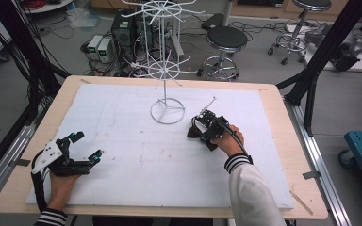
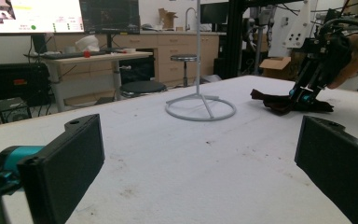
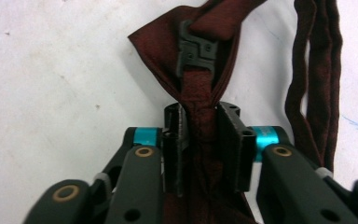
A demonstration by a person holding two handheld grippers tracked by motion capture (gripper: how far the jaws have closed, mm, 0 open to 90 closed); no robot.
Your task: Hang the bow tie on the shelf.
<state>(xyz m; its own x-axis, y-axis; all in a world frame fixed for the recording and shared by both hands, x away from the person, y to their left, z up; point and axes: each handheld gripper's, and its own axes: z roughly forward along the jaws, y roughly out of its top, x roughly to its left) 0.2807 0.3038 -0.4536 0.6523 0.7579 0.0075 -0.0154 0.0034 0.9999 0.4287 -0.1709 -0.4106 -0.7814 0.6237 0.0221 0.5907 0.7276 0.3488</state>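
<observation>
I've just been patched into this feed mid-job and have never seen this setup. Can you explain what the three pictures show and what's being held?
There is no robot arm here: a person holds a two-jaw claw in each hand at a table covered by a white mat. The high view looks down from above the person. The other two views come from cameras riding on each claw, looking along its black jaws.

The left claw rests near the mat's left side, jaws wide apart, holding nothing. The right claw is closed on a dark red bow tie at its middle, with the tie lying on the mat. Its strap trails beside it, and a small black clasp sits on the fabric.

A white wire display stand stands on the mat toward the far edge, near the right claw.
</observation>
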